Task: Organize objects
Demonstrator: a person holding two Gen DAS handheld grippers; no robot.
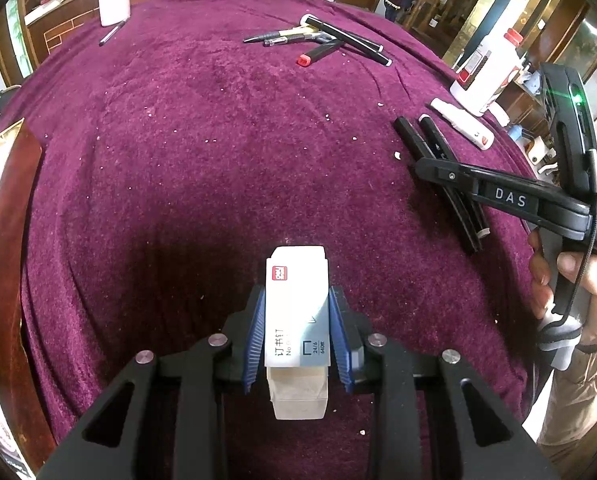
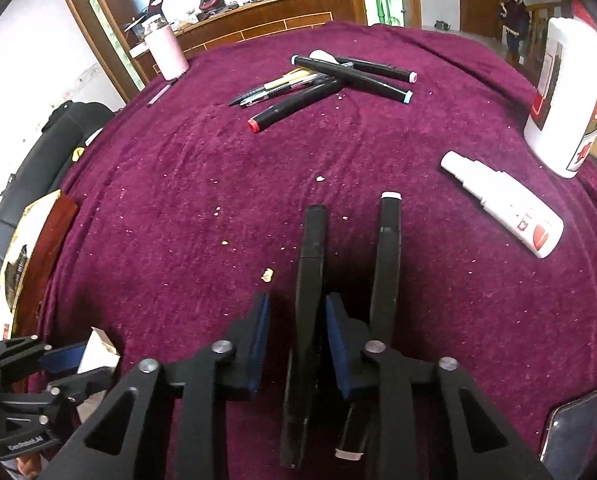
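Centrally in the left wrist view, a white staple box (image 1: pixel 296 276) is clamped between the blue pads of the left gripper (image 1: pixel 297 300), one pad pressed on each long side, and its far end is seen above the purple cloth (image 1: pixel 198 140). Ahead of it a wide bare stretch of cloth is left, dotted only with pale crumbs, up to the pile of pens and markers (image 2: pixel 318 84) near the far edge.

The right gripper (image 2: pixel 296 304) is held over two black markers lying side by side. The left-hand marker (image 2: pixel 312 248) is bracketed by the fingers, which stand apart: one pad is at the marker's side, while a strip of cloth is seen between the marker and the other pad. The white-capped marker (image 2: pixel 388 248) lies just outside the fingers.

Toward the right edge, room is narrowed by a small white bottle (image 2: pixel 502 208) lying flat, a large white bottle (image 2: pixel 566 100) standing upright and a phone (image 2: pixel 570 428) at the corner. A wooden box (image 2: pixel 46 248) sits at the left edge.
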